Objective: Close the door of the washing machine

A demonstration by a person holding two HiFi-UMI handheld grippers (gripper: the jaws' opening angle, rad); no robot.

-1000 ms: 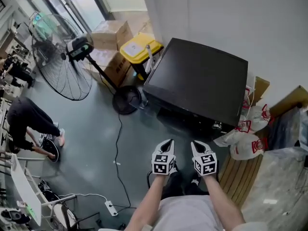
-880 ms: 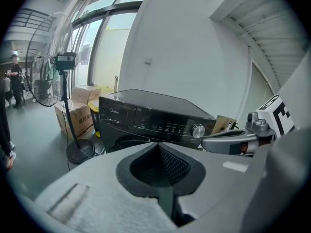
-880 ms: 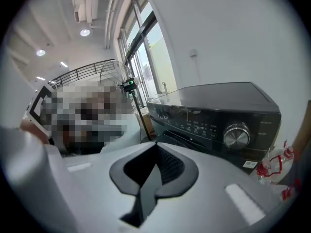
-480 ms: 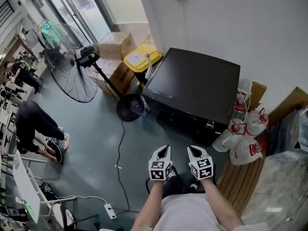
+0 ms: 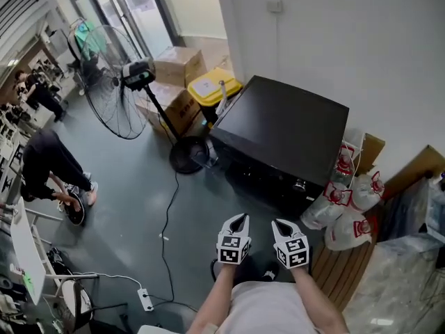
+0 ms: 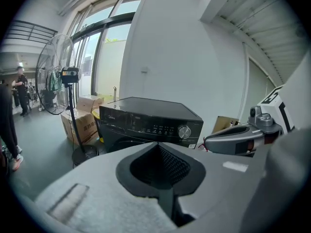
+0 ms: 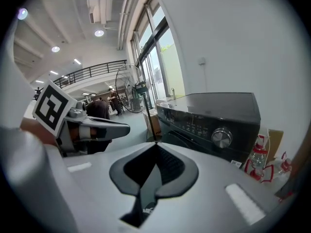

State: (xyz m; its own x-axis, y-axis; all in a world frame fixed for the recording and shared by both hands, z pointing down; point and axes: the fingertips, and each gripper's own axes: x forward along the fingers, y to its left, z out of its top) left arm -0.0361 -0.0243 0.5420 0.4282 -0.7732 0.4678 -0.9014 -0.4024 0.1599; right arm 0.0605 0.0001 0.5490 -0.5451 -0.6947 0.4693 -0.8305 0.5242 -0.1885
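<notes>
The black washing machine [image 5: 285, 136] stands against the white wall, its control panel and silver dial [image 5: 300, 185] facing me. My left gripper [image 5: 240, 218] and right gripper [image 5: 277, 223] hang side by side in the air a short way before its front, both shut with nothing between the jaws. In the left gripper view the machine [image 6: 146, 120] lies beyond the shut left gripper [image 6: 158, 144], with the right gripper [image 6: 235, 137] alongside. In the right gripper view the machine [image 7: 214, 113] rises behind the shut right gripper [image 7: 155, 143]. The jaws hide most of the door in both gripper views.
A tall pedestal fan [image 5: 122, 82] stands left of the machine, its round base [image 5: 186, 153] close to the corner. Cardboard boxes [image 5: 174, 106] and a yellow bin [image 5: 208, 85] sit behind. White bags [image 5: 341, 218] lie at the right. A cable [image 5: 167, 221] crosses the floor. A person [image 5: 49, 162] bends at far left.
The head view has swung up, showing more wall and hall. Both grippers, still shut and side by side, have shifted together and sit slightly further from the machine's front.
</notes>
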